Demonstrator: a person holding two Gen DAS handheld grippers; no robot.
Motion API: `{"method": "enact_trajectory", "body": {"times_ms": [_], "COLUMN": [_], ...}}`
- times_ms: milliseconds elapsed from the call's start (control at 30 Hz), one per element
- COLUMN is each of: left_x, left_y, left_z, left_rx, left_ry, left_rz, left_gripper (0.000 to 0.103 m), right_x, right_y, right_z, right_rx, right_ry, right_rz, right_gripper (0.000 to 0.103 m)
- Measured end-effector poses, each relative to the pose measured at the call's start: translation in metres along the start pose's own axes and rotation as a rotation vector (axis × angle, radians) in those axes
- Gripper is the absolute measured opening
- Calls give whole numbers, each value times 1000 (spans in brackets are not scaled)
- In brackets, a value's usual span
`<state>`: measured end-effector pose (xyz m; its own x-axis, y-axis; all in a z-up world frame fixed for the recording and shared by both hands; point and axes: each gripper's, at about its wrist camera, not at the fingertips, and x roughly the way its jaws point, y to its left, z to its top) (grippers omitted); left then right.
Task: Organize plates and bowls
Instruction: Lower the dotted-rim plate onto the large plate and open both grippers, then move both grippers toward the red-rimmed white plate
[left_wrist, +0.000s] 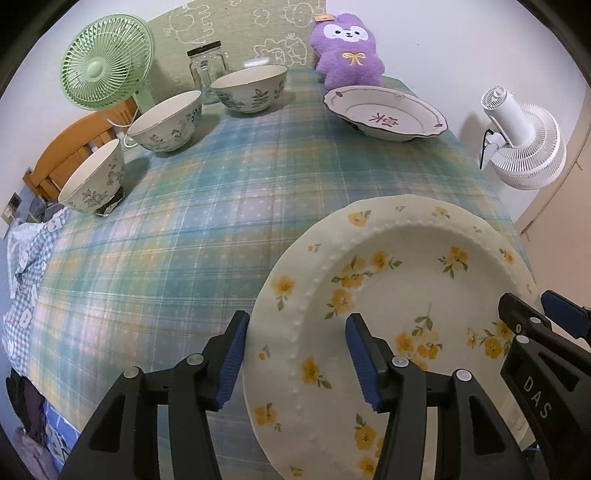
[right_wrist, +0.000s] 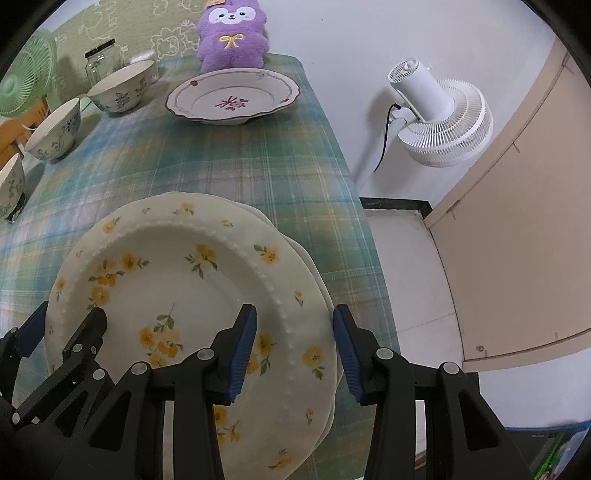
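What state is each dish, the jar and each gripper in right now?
Yellow-flower plate: stacked on another plate.
Red-flower plate: alone, empty.
Three bowls: upright, empty, unstacked.
Jar: lidded.
Left gripper: fingers astride the plate's left rim.
Right gripper: fingers astride its right rim.

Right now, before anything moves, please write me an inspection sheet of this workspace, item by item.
Surface: table with green plaid cloth, mostly bare in the middle.
Job's things: yellow-flowered cream plates, stacked near the front edge; red-flowered scalloped plate at the back; three leaf-patterned bowls along the left.
Clutter: glass jar with black lid; purple plush toy.
Grippers: left gripper and right gripper each straddle the top plate's rim, pads apart from it.
Cables: black cord on white fan.
Surroundings: green fan, wooden chair, beige door.
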<state>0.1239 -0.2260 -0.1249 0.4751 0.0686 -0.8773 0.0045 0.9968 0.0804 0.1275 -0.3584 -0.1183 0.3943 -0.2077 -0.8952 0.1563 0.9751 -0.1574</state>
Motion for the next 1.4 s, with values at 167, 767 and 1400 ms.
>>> {"method": "enact_trajectory", "body": {"times_ms": [167, 767, 1400], "left_x": [1, -23, -100], "left_y": [-1, -9, 45], "left_z": [1, 10, 79], "left_rx": [-6, -1, 62], "left_ry": [4, -27, -152], "left_rz": [-11, -36, -173], "left_gripper": [62, 78, 83], "right_x": [4, -9, -114], "right_y": [-3, -17, 13], "right_z": [5, 18, 64], "right_rx": [0, 10, 51], "right_ry": [-2, -42, -180], "right_rz": [-2, 87, 138], "right_gripper": [46, 47, 74]}}
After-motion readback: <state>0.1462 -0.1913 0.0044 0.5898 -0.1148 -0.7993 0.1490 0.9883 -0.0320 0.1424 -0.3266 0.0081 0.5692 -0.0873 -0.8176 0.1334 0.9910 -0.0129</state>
